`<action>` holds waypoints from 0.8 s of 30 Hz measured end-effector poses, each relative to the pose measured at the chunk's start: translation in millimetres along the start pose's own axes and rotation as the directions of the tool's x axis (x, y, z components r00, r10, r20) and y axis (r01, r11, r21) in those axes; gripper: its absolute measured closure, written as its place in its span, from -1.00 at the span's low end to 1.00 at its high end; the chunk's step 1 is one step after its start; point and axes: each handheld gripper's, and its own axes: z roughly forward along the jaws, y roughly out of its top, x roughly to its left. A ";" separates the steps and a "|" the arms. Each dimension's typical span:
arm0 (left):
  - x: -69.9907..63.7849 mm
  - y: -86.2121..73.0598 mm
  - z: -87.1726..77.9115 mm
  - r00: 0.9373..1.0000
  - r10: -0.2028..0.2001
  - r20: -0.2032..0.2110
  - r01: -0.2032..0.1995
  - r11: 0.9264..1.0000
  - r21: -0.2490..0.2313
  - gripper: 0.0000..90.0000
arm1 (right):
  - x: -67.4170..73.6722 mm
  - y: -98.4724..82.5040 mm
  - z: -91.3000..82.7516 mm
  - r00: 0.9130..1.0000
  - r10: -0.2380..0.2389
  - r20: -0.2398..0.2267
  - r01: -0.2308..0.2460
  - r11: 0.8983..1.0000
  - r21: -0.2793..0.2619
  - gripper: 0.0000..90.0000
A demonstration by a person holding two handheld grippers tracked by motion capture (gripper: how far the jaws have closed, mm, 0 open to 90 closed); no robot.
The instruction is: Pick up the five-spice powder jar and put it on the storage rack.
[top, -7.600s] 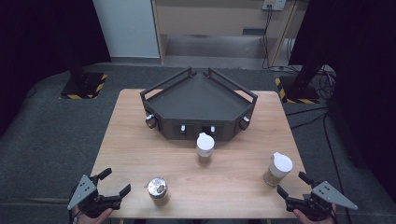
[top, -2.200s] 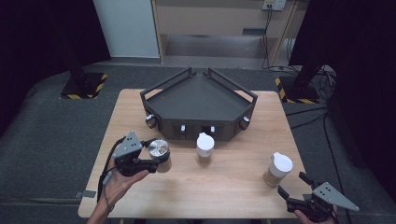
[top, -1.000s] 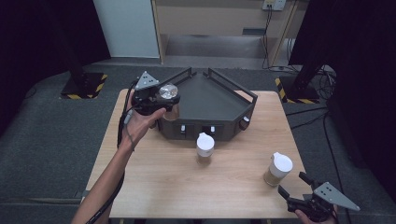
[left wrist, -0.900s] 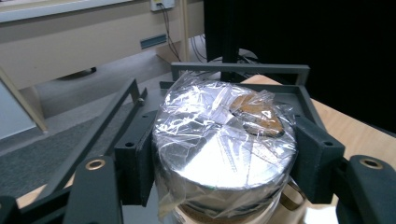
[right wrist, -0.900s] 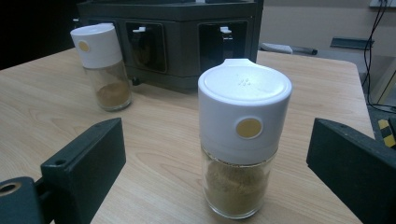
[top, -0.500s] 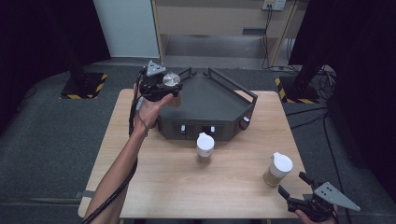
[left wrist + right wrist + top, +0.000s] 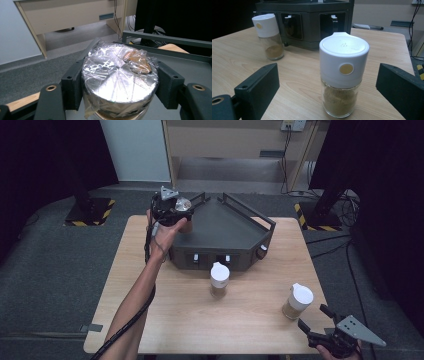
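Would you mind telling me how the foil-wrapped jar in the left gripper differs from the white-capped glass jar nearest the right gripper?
The foil-wrapped jar has crinkled foil and plastic film over its top; the white-capped glass jar has a smooth white shaker lid. The first is clamped in the left gripper over the dark tray; the second stands free on the wooden table. Both hold brownish contents.

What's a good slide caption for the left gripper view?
Left claw clamps a foil-topped jar above the dark rack's back corner.

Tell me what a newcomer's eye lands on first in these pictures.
The left hand-held gripper holds a foil-topped jar over the left rear corner of the dark rack. Two white-capped spice jars stand on the table: one before the rack, one near the open right hand-held gripper.
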 end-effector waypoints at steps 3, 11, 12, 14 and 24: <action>-0.4 -2.8 3.8 1.000 -0.007 -0.014 0.007 1.000 0.005 -0.27 | 0.0 -0.1 0.2 1.000 0.000 -0.001 0.000 1.000 0.000 -0.89; -2.8 -9.1 11.2 0.999 -0.014 -0.039 0.015 1.000 0.020 -0.27 | -0.5 -0.4 0.0 1.000 0.000 -0.005 0.000 1.000 -0.003 -0.89; -2.1 -10.5 12.1 0.999 -0.022 -0.038 0.022 1.000 0.020 -0.27 | -0.5 -0.4 0.0 1.000 0.000 -0.005 0.000 1.000 -0.003 -0.89; -1.2 -12.4 14.2 0.999 -0.026 -0.040 0.027 0.999 0.026 -0.27 | -0.9 -0.6 0.2 1.000 0.001 -0.006 -0.001 1.000 -0.003 -0.89; -0.7 -15.4 18.3 0.999 -0.035 -0.040 0.037 0.999 0.033 -0.27 | -1.2 -0.7 0.0 1.000 0.001 -0.007 -0.001 1.000 -0.004 -0.89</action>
